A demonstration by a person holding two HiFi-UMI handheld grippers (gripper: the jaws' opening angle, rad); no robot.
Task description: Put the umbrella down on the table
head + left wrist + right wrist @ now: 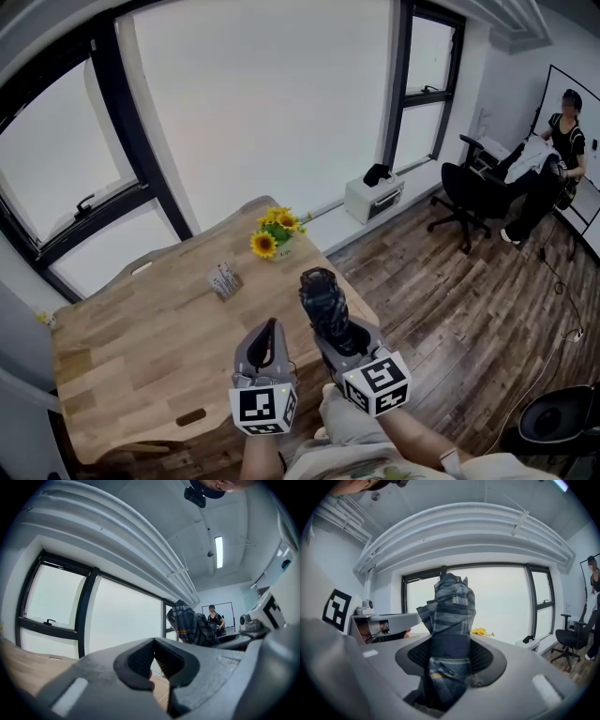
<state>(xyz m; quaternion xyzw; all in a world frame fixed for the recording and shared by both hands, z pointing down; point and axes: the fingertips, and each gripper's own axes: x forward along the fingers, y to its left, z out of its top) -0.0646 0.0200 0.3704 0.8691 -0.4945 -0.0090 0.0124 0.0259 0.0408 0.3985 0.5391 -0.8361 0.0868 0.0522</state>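
The right gripper (450,654) clenches the folded umbrella (451,603), which sticks out ahead of its jaws above the tabletop (141,328), while the left gripper (154,656) beside it is closed and empty, so it is better to lower the umbrella flat before releasing.

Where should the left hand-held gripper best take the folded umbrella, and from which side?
Probably the free upper part of the umbrella, above the right hand-held gripper that clamps its lower part. It sticks up as a rolled bundle, so the left hand-held gripper, now shut, could open and come level from the left.
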